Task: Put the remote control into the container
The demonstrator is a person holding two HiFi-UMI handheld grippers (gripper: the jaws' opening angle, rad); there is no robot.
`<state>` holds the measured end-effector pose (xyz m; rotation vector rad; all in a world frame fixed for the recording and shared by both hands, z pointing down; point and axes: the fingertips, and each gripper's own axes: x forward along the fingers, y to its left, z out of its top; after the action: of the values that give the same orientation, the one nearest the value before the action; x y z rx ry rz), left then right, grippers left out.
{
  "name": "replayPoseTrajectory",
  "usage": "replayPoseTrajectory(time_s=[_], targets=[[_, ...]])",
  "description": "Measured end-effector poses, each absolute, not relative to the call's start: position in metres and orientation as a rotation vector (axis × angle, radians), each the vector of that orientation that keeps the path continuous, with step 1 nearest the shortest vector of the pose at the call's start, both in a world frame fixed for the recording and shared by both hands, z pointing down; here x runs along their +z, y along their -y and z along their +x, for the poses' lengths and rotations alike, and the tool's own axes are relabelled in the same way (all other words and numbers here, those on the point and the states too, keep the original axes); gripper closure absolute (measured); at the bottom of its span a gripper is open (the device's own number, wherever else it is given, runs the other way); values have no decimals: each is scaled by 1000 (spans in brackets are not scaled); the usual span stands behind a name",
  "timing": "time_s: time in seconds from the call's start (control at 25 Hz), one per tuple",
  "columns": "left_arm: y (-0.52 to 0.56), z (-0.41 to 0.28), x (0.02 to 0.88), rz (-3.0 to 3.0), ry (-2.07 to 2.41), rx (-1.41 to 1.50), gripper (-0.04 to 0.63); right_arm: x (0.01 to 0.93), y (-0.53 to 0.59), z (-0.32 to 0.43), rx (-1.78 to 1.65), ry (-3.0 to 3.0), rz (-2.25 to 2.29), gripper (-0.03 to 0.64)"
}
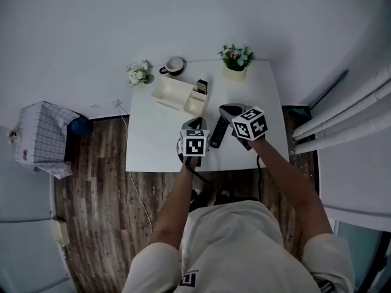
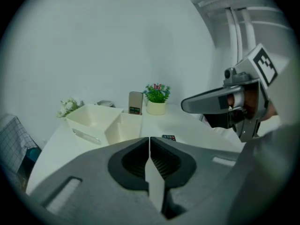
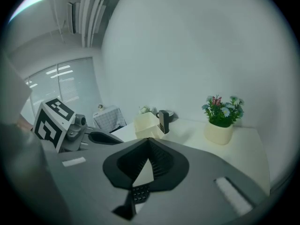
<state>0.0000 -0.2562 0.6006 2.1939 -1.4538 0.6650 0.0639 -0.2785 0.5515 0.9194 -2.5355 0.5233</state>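
Left claw (image 2: 149, 140) and right claw (image 3: 149, 142) are both clenched, empty. Open one (wide) before straddling the remote control (image 1: 219, 132).

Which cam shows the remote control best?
Head view: most of the remote control shows, lying on the table. Left gripper view catches only one end; right gripper view only a patch of buttons.

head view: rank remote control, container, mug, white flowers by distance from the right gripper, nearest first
From the right gripper:
1. remote control, right beside it, on the person's side.
2. container, further back and to the left.
3. mug, at the back edge of the table, behind the container.
4. white flowers, at the back left corner.
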Motion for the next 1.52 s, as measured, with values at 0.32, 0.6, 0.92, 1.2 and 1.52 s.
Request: replayPoseTrajectory(time_s=[0.32,0.6,0.92,1.2,1.52], targets=[[273,77,660,2204,1273,831,428,575,288,122,535,2490,924,615],[289,106,698,2129,1201,983,316,590,284,172,618,2461,988,615],[296,102,721,2022,1185,1178,342,602,270,216,728,2418,1011,614],[290,120,701,2156,1133,1066,348,599,254,198,812,2508,892,614],[262,105,636,2298,1214,809,350,582,264,141,1042,2583,680,435]])
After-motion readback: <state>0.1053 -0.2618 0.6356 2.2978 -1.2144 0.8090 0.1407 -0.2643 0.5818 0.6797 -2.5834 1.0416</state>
